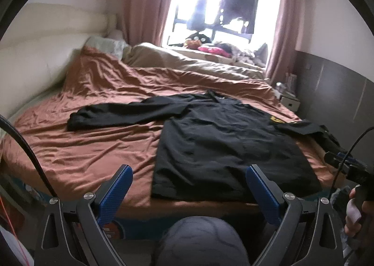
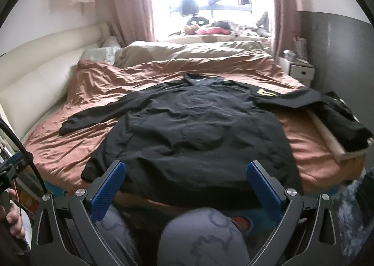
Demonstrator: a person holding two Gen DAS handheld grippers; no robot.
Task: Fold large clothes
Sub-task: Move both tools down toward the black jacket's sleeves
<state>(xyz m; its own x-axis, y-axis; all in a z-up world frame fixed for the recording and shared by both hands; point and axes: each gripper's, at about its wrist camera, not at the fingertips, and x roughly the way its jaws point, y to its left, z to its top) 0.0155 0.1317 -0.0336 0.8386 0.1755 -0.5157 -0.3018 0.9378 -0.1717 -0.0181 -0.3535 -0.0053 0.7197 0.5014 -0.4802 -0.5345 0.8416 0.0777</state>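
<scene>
Left wrist view: left gripper [image 1: 188, 190], fingers wide apart, empty.
Right wrist view: right gripper [image 2: 185, 186], fingers wide apart, empty.
Garment: black long-sleeved top [image 2: 194, 130], spread flat on rust bedcover [image 1: 93, 146].

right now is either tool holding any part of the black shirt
No. The left tool and the right tool both stand open above the near hem of the black shirt, which lies spread flat on the bed, ungripped.
</scene>
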